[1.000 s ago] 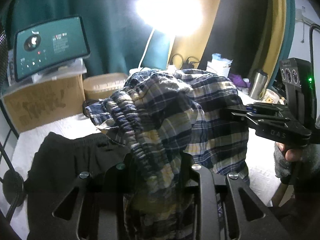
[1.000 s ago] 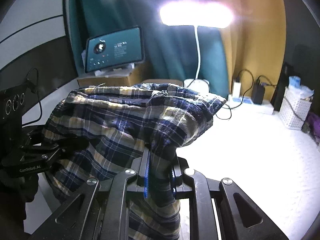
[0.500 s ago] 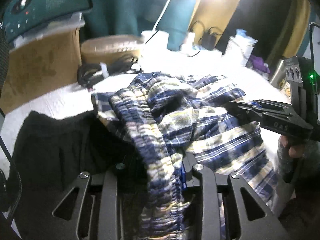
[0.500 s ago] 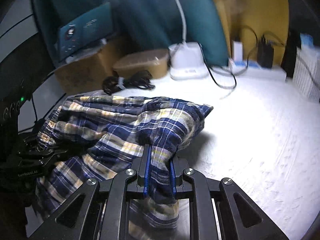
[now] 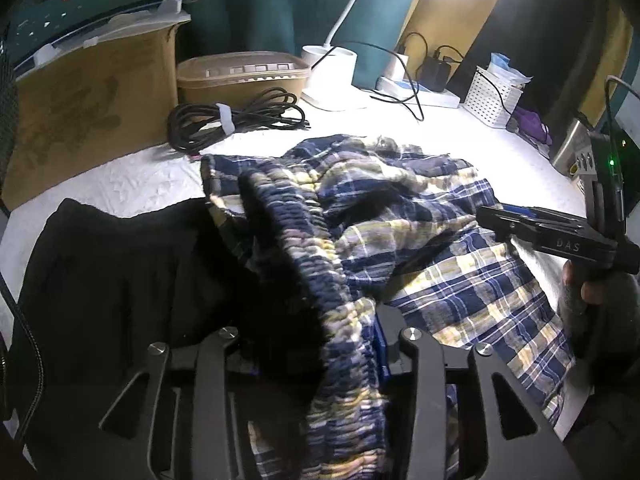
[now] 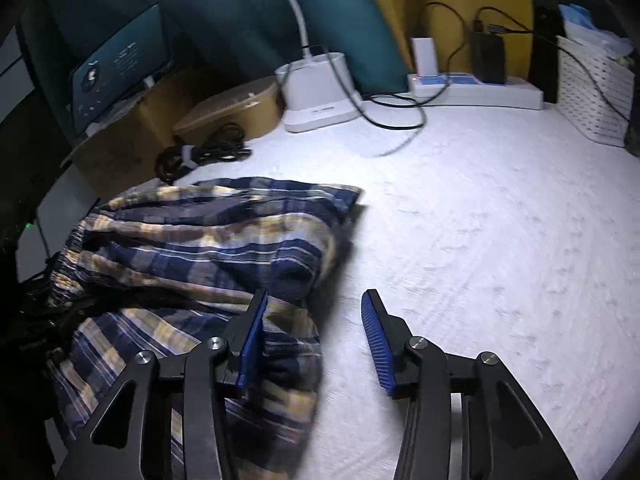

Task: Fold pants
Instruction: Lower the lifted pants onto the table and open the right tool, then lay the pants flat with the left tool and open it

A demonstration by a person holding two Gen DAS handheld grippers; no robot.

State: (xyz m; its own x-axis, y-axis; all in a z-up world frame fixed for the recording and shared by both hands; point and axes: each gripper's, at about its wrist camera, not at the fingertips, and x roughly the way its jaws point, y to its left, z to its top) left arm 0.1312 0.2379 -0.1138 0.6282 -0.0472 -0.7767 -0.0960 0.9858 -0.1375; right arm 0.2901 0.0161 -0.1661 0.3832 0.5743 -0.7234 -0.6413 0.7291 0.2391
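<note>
The plaid pants lie crumpled on the white worktop toward its left side, partly over a black garment; the left gripper has its fingers clenched on the gathered waistband; the right gripper has its fingers spread apart, released, the left finger touching the cloth; a coiled cable lies near the far edge.

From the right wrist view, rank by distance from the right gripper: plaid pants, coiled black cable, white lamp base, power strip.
From the right gripper:
1. Plaid pants, touching its left finger.
2. Coiled black cable, far left.
3. White lamp base and power strip, at the back; too close to call.
</note>
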